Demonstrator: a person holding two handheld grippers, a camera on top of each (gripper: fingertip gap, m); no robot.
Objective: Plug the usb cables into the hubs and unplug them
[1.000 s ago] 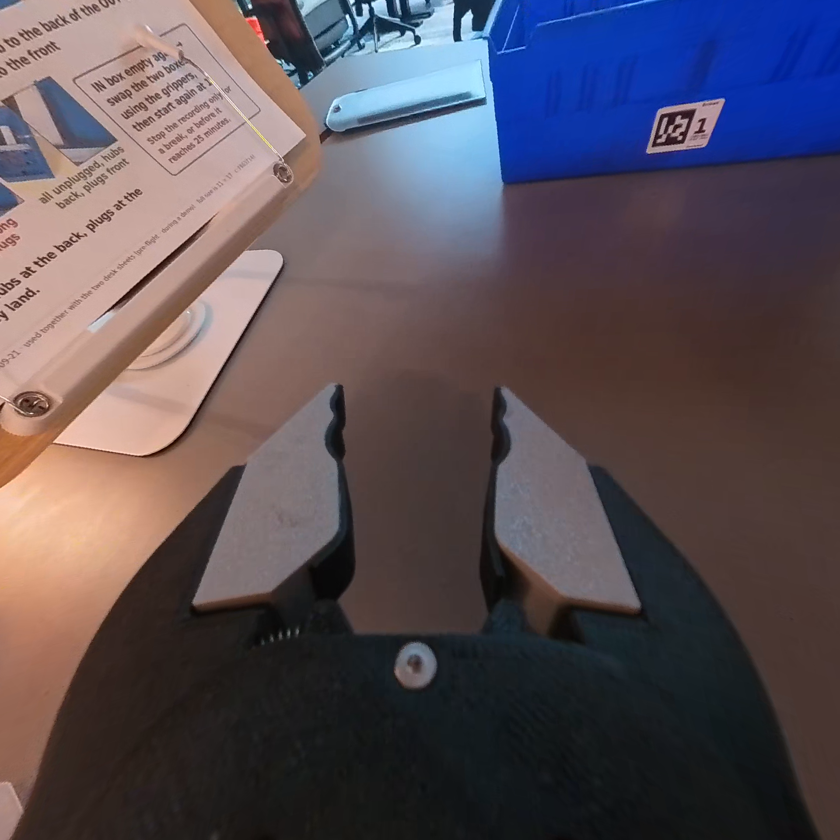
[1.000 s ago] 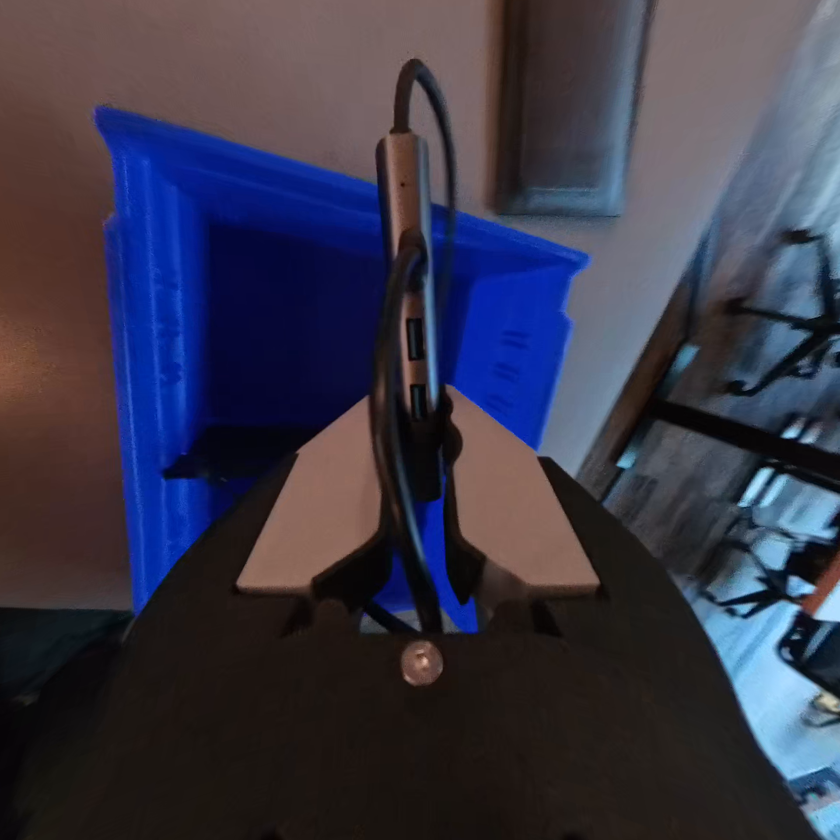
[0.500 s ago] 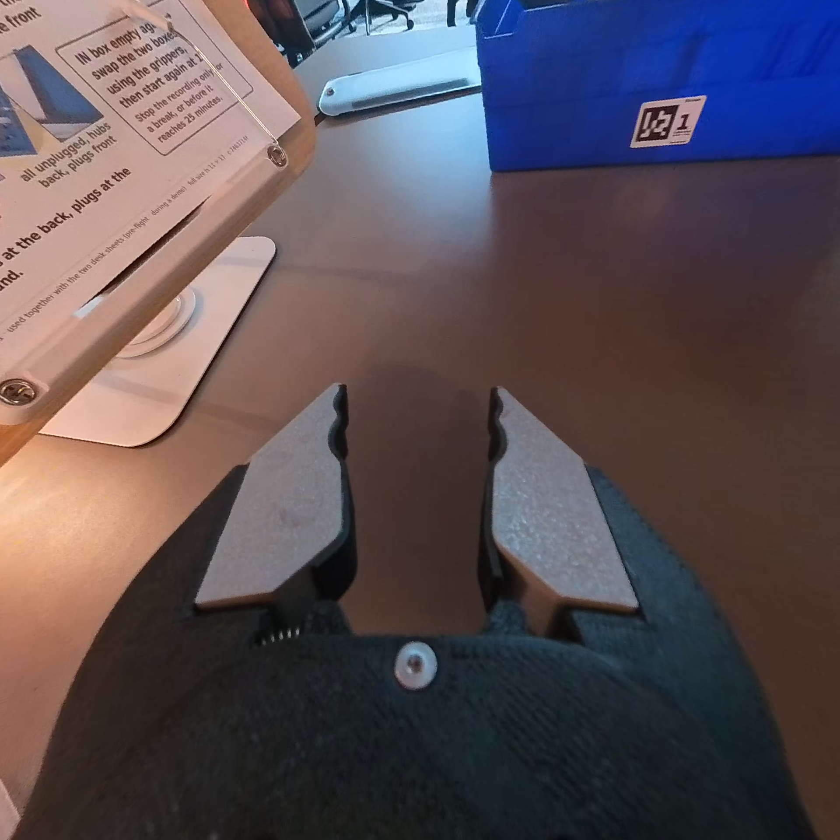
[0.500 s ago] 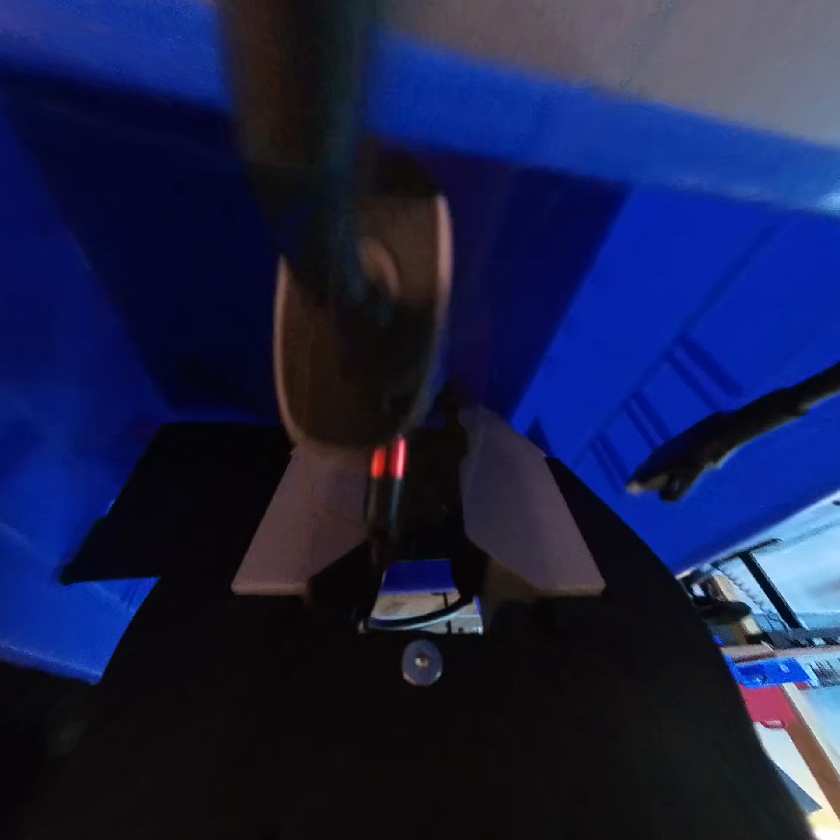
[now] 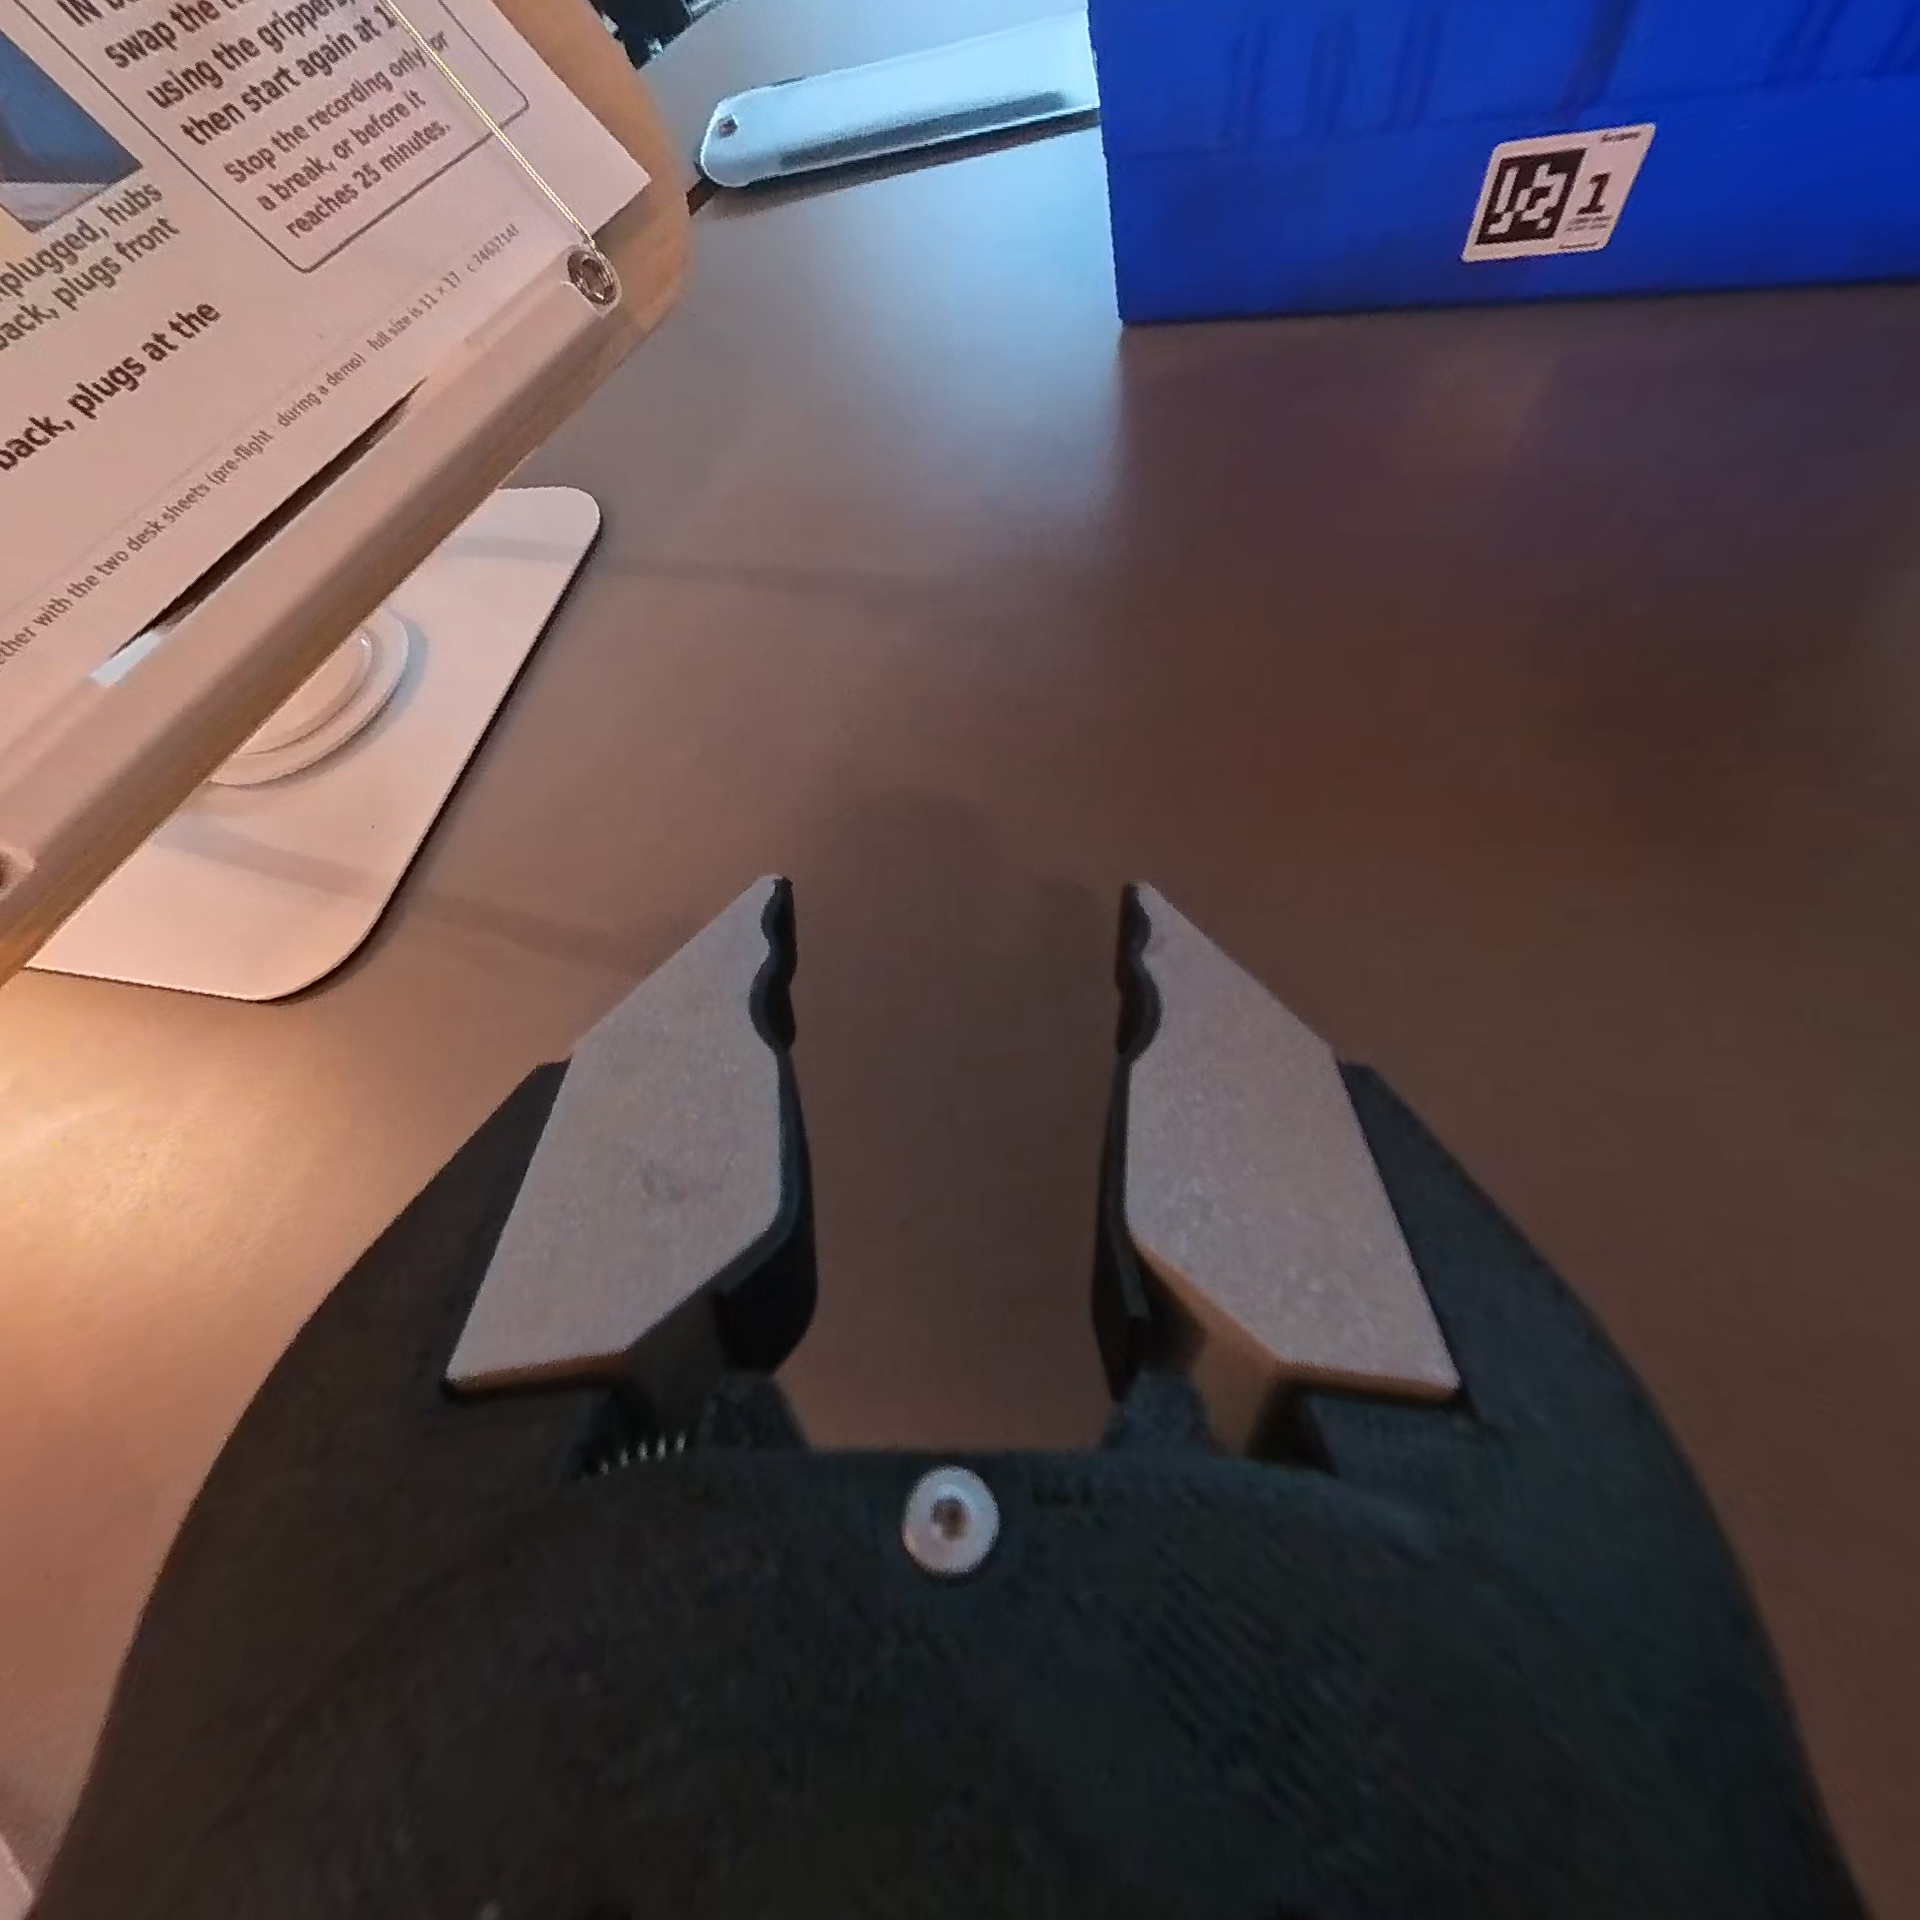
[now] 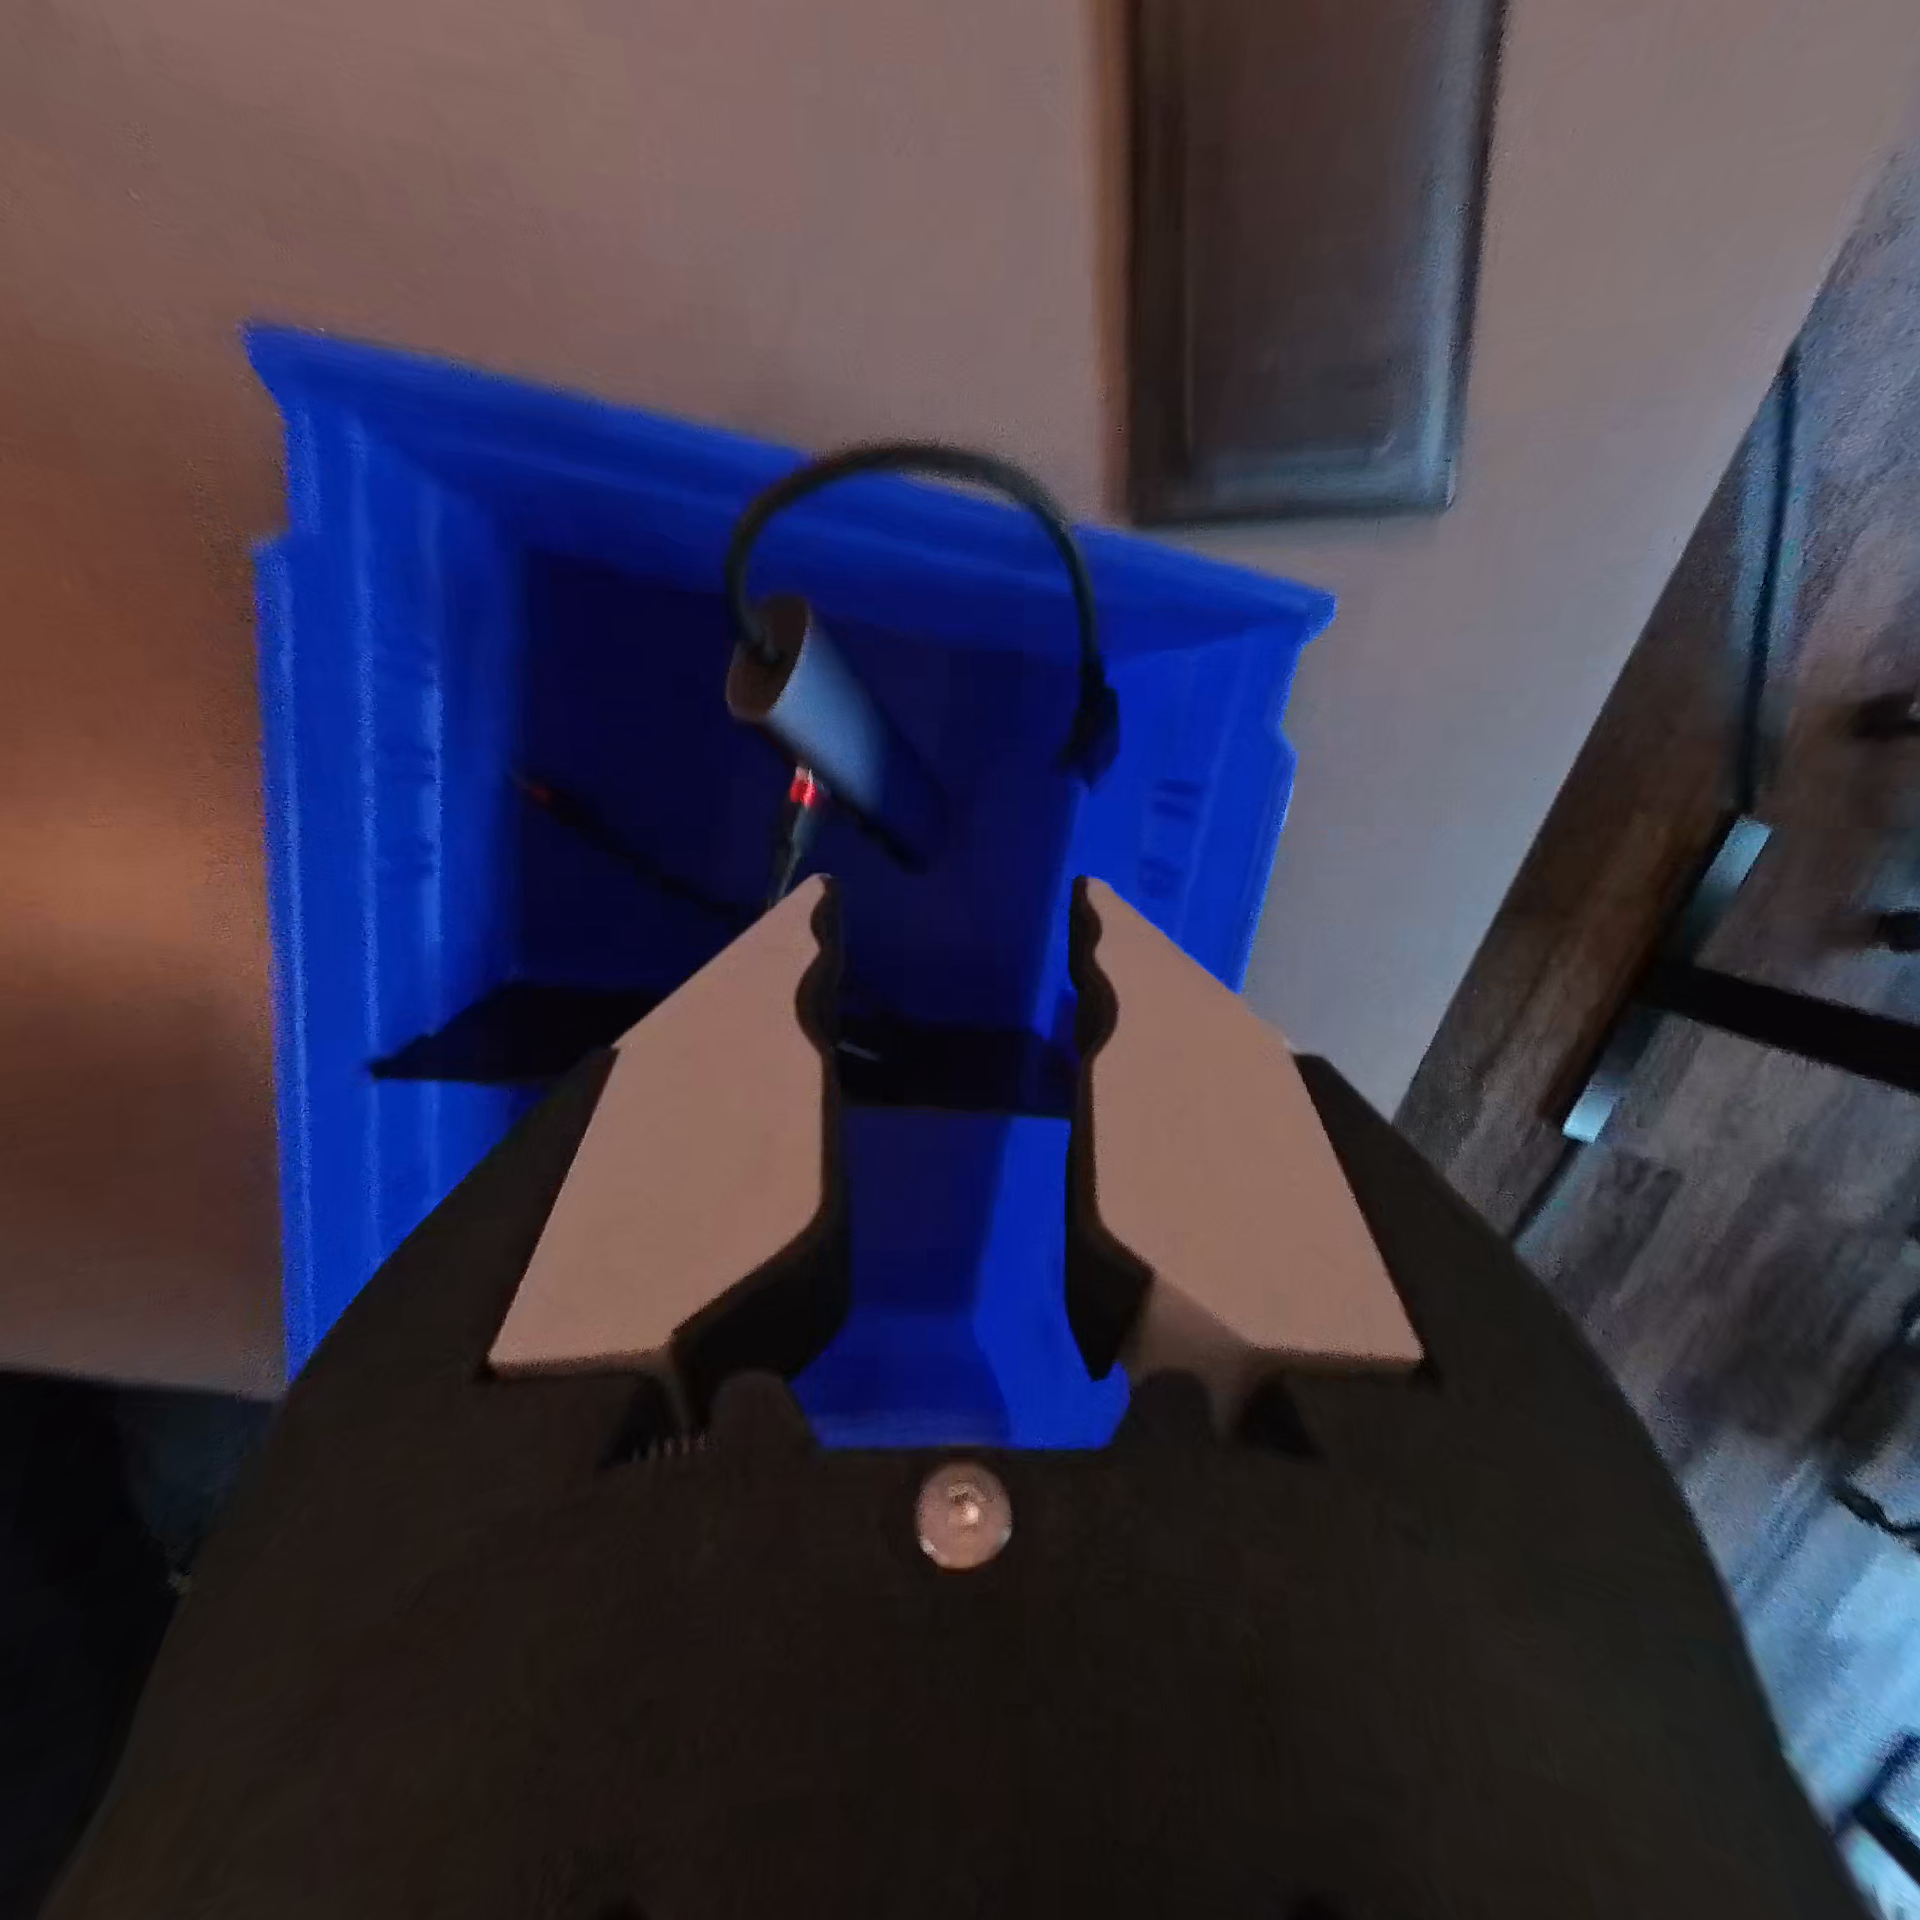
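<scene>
In the right wrist view a grey USB hub (image 6: 831,727) with its black cable (image 6: 935,468) lies inside a blue bin (image 6: 395,831). A black cable with a red-marked plug (image 6: 800,795) lies beside the hub. My right gripper (image 6: 951,894) is open above the bin, with nothing between its fingers and the hub clear of the fingertips. In the left wrist view my left gripper (image 5: 956,904) is open and empty, low over the dark table (image 5: 1351,675).
A second blue bin (image 5: 1507,156) with a square tag stands at the back right of the left wrist view. A tilted instruction sheet holder (image 5: 260,312) on a white base (image 5: 364,779) stands at the left. A white flat device (image 5: 894,130) lies behind it. Some 40 cm of space lies between my two pairs of fingers.
My right gripper held the hub over the blue bin, then opened; the hub now lies in the bin, away from the fingers. My left gripper crept forward a little, still open.
</scene>
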